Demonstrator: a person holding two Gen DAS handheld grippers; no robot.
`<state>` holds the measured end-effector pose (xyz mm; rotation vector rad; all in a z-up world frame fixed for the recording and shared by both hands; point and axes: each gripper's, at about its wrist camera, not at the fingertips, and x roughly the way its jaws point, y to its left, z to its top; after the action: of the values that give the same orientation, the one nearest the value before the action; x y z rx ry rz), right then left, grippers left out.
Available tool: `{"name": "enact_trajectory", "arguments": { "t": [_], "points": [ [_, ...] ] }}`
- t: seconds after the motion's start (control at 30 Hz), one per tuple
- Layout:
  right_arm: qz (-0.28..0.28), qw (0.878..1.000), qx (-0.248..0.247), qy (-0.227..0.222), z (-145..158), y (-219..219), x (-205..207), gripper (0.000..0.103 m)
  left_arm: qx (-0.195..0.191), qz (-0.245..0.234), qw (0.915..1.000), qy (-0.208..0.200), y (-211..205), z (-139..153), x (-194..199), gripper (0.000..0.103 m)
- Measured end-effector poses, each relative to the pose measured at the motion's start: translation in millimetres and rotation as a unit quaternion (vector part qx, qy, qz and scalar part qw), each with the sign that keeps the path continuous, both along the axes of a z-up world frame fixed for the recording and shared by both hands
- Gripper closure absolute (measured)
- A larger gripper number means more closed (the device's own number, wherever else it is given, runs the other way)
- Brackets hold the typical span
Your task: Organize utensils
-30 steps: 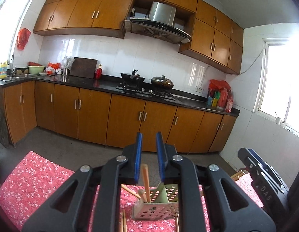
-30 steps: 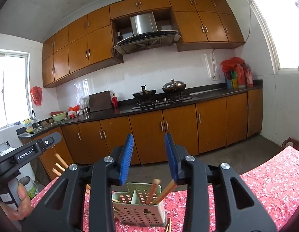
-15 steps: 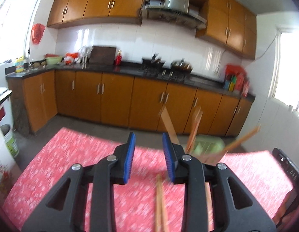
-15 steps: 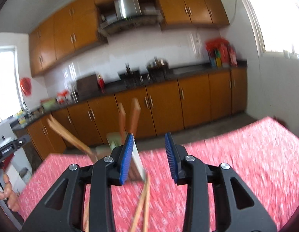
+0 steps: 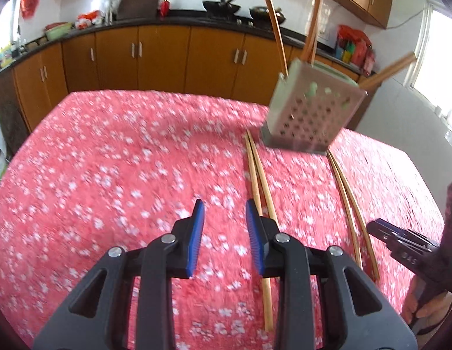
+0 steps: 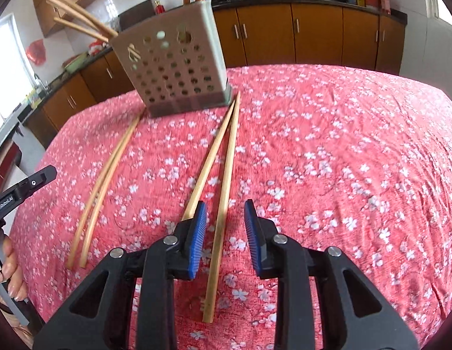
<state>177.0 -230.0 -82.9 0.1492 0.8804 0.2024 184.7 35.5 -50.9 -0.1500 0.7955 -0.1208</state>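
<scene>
A pale green perforated utensil holder [image 5: 312,113] [image 6: 175,71] stands on the red floral tablecloth [image 5: 115,169] [image 6: 342,151] with several chopsticks upright in it. Two pairs of wooden chopsticks lie flat in front of it: one pair [image 5: 259,186] [image 6: 104,175] and another pair [image 5: 351,207] [image 6: 223,163]. My left gripper [image 5: 223,213] is open and empty above the cloth, just left of the first pair. My right gripper [image 6: 226,213] is open, low over the second pair, with one stick between its fingers.
Wooden kitchen cabinets [image 5: 167,55] and a dark counter run behind the table. The table's far edge lies just behind the holder. The other gripper's body shows at the right edge of the left wrist view [image 5: 410,248] and at the left edge of the right wrist view [image 6: 18,195].
Both grippers have tilted down from looking across the kitchen to looking at the table. The holder and the loose chopsticks on the cloth have come into full view. Both stay open.
</scene>
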Motion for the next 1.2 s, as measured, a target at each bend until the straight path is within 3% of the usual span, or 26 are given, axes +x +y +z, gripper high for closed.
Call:
{"name": "enact_trajectory", "arguments": {
  "t": [0.03, 0.13, 0.37, 0.5, 0.67, 0.93, 1.2],
  "points": [
    [0.001, 1.0, -0.005, 0.003, -2, 2, 1, 0.076, -0.002, -0.005, 1.0, 0.004, -2, -3, -1, 0.073],
    [-0.001, 1.0, -0.024, 0.002, -7, 5, 2, 0.095, -0.007, -0.021, 0.9996, 0.015, -10, -9, -3, 0.073],
    [-0.081, 0.996, -0.021, 0.005, -4, -35, 7, 0.095, -0.006, -0.052, 0.9977, 0.043, -31, -23, -3, 0.073],
    [-0.086, 0.996, -0.02, 0.007, -3, -42, 6, 0.095, 0.017, -0.067, 0.9963, 0.051, -45, -29, -6, 0.076],
    [-0.075, 0.997, -0.023, 0.004, -1, -37, 4, 0.095, 0.068, -0.05, 0.995, 0.054, -52, -35, 2, 0.094],
    [-0.059, 0.998, -0.031, -0.001, 1, -27, 7, 0.095, 0.054, 0.024, 0.9962, 0.064, -12, -33, 36, 0.095],
    [-0.067, 0.997, -0.041, 0.002, -1, -33, 24, 0.095, 0.041, 0.024, 0.9975, 0.052, -1, -33, 45, 0.093]
  ]
}}
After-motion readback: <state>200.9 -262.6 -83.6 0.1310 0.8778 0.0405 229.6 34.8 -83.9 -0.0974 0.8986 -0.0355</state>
